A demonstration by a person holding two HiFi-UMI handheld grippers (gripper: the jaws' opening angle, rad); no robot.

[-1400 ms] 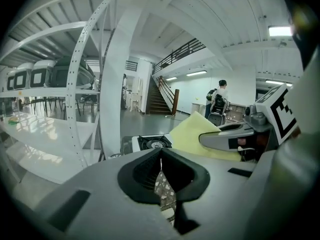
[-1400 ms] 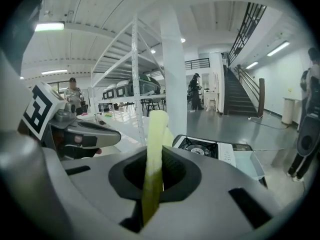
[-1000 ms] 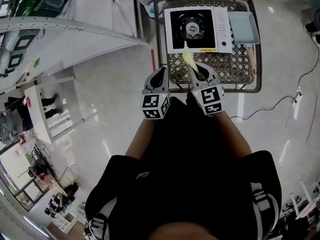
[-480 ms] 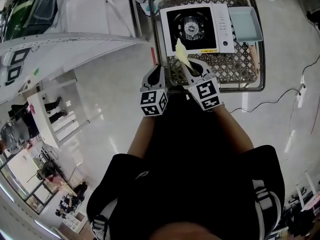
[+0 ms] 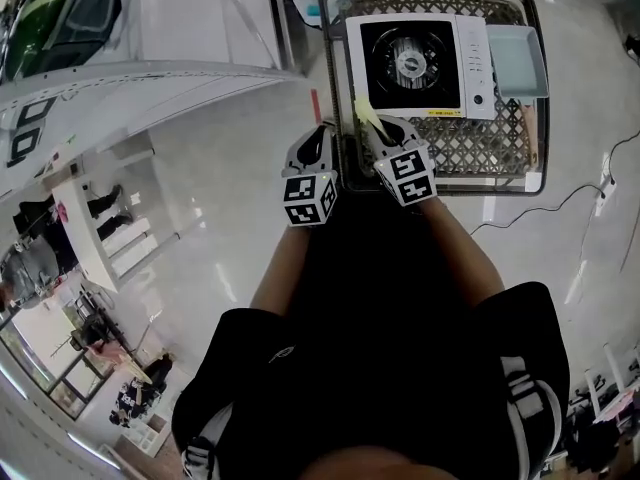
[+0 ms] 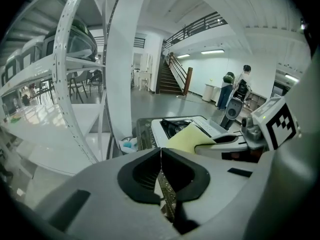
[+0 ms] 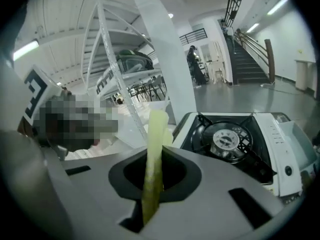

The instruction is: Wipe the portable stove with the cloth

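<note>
Yellow cloth (image 7: 154, 134), one folded strip, stands upright, pinched between the jaws of our right gripper (image 7: 152, 176). Our left gripper (image 6: 161, 159), the second of the two, has its jaws pressed together on nothing. Just ahead of the right jaws sits one white portable stove (image 7: 280, 149) with a black top and round burner. It rests on a metal mesh cart (image 5: 480, 148), with one pale-blue tray (image 5: 518, 58) beside it.

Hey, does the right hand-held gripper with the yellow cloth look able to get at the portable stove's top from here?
Probably yes. The right hand-held gripper, shut on the yellow cloth, is at the portable stove's near edge, and nothing stands between them.
</note>
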